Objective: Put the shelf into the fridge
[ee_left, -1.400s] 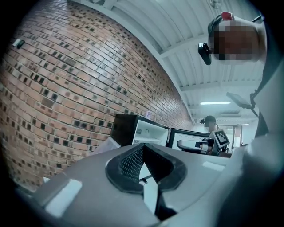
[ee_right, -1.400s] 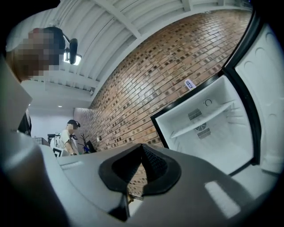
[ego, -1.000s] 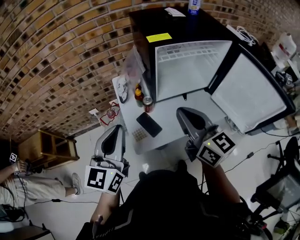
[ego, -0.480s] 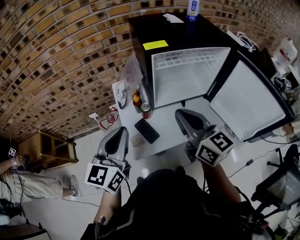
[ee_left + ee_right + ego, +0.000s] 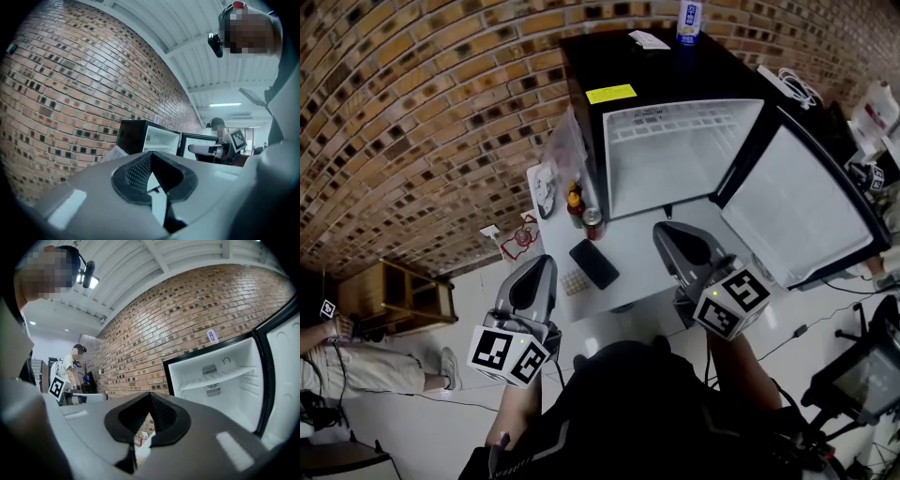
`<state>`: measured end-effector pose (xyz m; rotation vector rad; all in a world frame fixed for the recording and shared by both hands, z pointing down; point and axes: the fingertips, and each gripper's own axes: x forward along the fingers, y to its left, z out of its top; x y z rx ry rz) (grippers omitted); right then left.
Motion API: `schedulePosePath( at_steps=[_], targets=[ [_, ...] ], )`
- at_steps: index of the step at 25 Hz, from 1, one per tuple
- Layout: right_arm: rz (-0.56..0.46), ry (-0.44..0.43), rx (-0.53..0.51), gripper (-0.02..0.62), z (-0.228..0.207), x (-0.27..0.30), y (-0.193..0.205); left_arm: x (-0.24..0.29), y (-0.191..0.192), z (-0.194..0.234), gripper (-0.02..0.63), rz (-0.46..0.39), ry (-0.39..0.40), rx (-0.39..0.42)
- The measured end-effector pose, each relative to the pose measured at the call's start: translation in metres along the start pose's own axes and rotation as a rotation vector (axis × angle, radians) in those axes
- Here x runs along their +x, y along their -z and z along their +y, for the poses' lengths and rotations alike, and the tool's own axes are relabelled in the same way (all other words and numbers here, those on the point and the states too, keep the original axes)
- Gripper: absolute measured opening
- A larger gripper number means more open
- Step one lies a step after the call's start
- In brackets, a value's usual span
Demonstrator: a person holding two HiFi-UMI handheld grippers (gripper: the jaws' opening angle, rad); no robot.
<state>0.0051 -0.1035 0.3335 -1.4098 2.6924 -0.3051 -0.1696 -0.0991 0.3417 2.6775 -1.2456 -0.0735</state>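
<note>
A black mini fridge [image 5: 675,150] stands open behind a white table [image 5: 637,239], its door [image 5: 797,202] swung out to the right. Its white inside [image 5: 220,385] holds one white shelf [image 5: 218,378] high up. I cannot make out a loose shelf anywhere. My left gripper [image 5: 536,262] is shut and empty, held low off the table's left front corner. My right gripper [image 5: 661,228] is also shut and empty, over the table's front right part, pointing at the fridge. In the gripper views both pairs of jaws [image 5: 150,161] [image 5: 150,399] stand closed with nothing between them.
On the table's left side lie a black phone [image 5: 594,263], a can [image 5: 593,223], a sauce bottle [image 5: 575,204] and a plastic bag [image 5: 565,141]. A bottle [image 5: 689,21] stands on the fridge top. A wooden rack [image 5: 394,295] and a seated person [image 5: 356,361] are at the left.
Both grippers stay shut and nearly still; the left one has drifted slightly toward the table. The view has shifted a little.
</note>
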Motion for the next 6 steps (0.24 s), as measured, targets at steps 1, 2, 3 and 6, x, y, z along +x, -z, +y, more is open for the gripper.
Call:
schedulePosePath(
  at_steps=[1,2,3,6],
  targets=[
    [0.0,-0.001,-0.001,0.006,0.0002,-0.0009,0.0002,-0.0008,0.0006,-0.0005,0.002,0.001,-0.002,0.0],
    [0.001,-0.001,-0.001,0.006,0.0007,-0.002,0.0007,-0.0021,0.0013,-0.0011,0.002,0.003,-0.003,0.001],
    [0.001,0.0,-0.001,0.006,0.0012,-0.0031,0.0013,-0.0038,0.0018,-0.0015,0.002,0.003,-0.004,0.001],
    [0.0,0.007,0.004,0.006,0.0028,-0.0067,0.003,-0.0094,0.0033,-0.0027,0.002,0.002,-0.002,-0.011]
  ],
)
